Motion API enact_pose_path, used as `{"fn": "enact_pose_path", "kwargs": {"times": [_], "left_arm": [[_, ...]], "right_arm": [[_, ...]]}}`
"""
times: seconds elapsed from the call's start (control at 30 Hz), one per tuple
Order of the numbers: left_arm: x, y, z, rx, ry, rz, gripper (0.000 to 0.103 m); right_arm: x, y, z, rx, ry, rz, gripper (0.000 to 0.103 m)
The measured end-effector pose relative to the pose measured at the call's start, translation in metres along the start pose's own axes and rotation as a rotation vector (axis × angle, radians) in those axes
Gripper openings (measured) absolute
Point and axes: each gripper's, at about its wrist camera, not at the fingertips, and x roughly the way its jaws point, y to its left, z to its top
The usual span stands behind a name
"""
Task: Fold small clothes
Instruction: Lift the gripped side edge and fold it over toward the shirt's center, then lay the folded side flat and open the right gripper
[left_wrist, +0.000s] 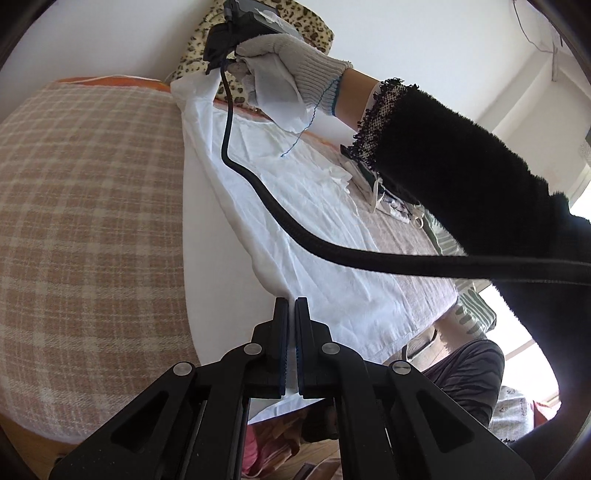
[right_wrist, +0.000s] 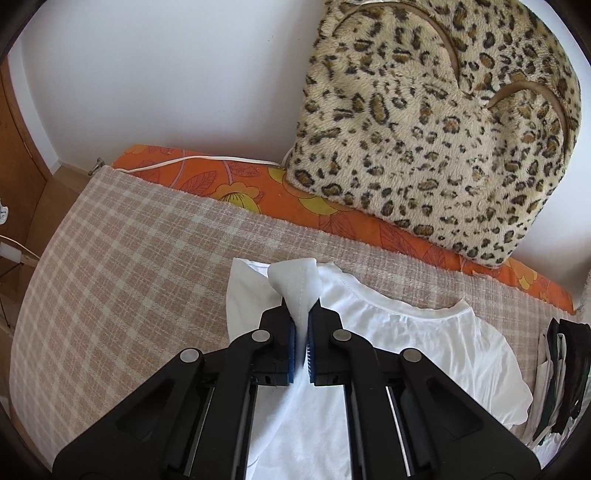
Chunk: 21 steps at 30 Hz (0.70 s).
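Fabric is hiding much here: in the left wrist view the right gripper (left_wrist: 221, 55) is showing only as a dark block behind a gloved hand (left_wrist: 291, 59), with its fingertips lost in bunched white cloth. A thick black cable (left_wrist: 295, 236) is crossing in front of the white garment (left_wrist: 295, 229), and a black furry sleeve (left_wrist: 461, 177) is covering the pile of other clothes (left_wrist: 391, 206) at the bed's far right edge, which is hard to make out.

A leopard-print cushion (right_wrist: 436, 140) is leaning against the wall at the bed's back edge, on an orange floral sheet (right_wrist: 229, 181). A beige checked blanket (right_wrist: 122, 273) is covering the bed top.

The garment is lying spread across the blanket, its edge being held up at two spots. The left gripper (left_wrist: 291, 306) is pinching the edge nearest its camera, its fingers pressed nearly together with thin cloth between them. In the right wrist view that gripper's fingers (right_wrist: 325, 325) are clamping a stitched fold of the same garment, which is sticking out past the tips, with the neckline lying just to the right.
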Motion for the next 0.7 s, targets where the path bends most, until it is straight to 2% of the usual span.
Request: {"fn": "enact_pose_path", "kwargs": {"times": [0.23, 0.47, 0.7], "left_arm": [[0.029, -0.019, 0.002, 0.048, 0.063, -0.017, 0.002], [0.049, -0.035, -0.001, 0.12, 0.122, -0.018, 0.002], [0.064, -0.034, -0.006, 0.132, 0.178, -0.015, 0.002]], "right_arm": [[0.002, -0.061, -0.022, 0.096, 0.007, -0.033, 0.005], [0.018, -0.119, -0.046, 0.201, 0.053, -0.045, 0.005], [0.038, -0.133, -0.064, 0.216, 0.087, -0.032, 0.005]]}}
